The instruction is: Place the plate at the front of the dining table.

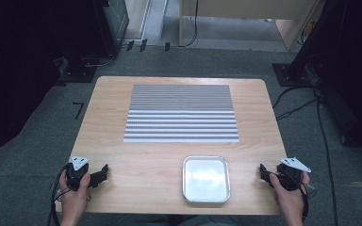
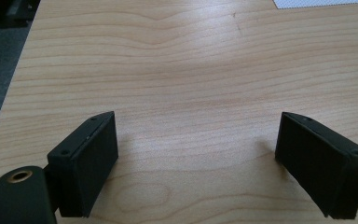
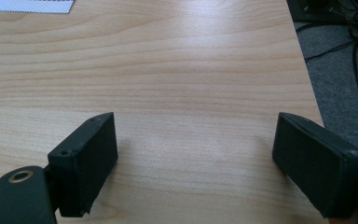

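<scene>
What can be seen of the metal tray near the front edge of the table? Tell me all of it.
The metal tray is a shallow, roughly square pan with rounded corners and a raised, rolled rim, shiny like steel or aluminium. Its pale floor holds nothing and mirrors the light. It lies flat on the wooden table, near the front edge and a little right of centre, just in front of the striped mat without touching it. The left gripper and right gripper flank it, both apart from it, jaws spread.
</scene>
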The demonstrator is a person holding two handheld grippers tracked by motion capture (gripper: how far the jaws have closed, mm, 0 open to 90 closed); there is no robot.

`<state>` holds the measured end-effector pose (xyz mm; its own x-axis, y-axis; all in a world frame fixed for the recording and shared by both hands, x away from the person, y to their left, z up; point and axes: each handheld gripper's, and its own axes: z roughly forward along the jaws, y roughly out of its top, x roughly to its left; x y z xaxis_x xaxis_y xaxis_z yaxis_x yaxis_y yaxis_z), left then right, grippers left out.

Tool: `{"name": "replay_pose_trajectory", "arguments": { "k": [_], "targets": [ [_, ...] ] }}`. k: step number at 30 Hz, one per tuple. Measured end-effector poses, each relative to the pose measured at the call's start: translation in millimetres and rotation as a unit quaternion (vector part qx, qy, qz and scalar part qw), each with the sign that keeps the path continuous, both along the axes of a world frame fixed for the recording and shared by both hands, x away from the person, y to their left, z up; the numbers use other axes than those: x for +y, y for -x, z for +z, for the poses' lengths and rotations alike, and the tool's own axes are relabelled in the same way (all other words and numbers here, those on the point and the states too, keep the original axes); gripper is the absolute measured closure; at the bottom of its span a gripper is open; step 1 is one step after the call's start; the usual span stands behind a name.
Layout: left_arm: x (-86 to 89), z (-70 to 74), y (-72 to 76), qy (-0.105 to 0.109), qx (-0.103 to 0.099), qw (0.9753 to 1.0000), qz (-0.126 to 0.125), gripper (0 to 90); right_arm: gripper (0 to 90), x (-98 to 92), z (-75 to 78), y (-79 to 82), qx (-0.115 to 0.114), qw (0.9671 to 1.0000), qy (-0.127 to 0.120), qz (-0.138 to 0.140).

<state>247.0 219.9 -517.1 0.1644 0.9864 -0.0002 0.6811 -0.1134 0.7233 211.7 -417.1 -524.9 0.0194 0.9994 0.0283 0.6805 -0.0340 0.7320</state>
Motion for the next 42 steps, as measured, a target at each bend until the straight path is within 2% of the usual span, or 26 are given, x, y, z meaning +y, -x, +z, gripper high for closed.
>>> {"name": "replay_pose_trajectory", "arguments": {
  "k": [5, 9, 17, 26, 30, 37, 40, 42],
  "targets": [
    [-1.1, 1.0, -1.0, -0.003, 0.003, 1.0, 0.005, 12.9, 14.4, -1.8, 0.6, 1.8, -0.006, 0.9999, -0.008, -0.012],
    [-3.6, 2.9, -1.4, -0.002, 0.005, 1.0, 0.005, 13.0, 14.4, -3.9, 4.8, 3.7, -0.02, 0.9994, -0.017, -0.021],
    [-6.9, 12.4, 1.7, 0.013, -0.008, 0.9998, 0.011, 13.0, 14.5, 2.6, 12.7, 5.5, -0.033, 0.999, -0.024, -0.017],
    [-21.5, 18.1, 3.7, 0.014, -0.015, 0.9998, -0.004, 13.1, 14.8, 11.9, 22.3, 8.5, -0.045, 0.9981, -0.037, -0.019],
    [-25.7, 22.0, 5.3, 0.032, -0.015, 0.9993, -0.011, 13.1, 15.6, 14.7, 25.5, 9.3, -0.05, 0.9978, -0.038, -0.021],
    [-35.3, 27.9, 9.0, 0.041, -0.021, 0.9987, -0.022, 13.1, 16.0, 19.3, 29.1, 10.5, -0.052, 0.9975, -0.042, -0.023],
    [-40.7, 31.0, 10.5, 0.057, -0.019, 0.9977, -0.03, 13.1, 16.4, 23.7, 30.8, 11.3, -0.054, 0.9975, -0.041, -0.017],
    [-44.2, 32.4, 11.5, 0.058, -0.02, 0.9976, -0.033, 13.1, 16.6, 25.4, 30.9, 11.2, -0.056, 0.9976, -0.038, -0.015]
  ]
}}
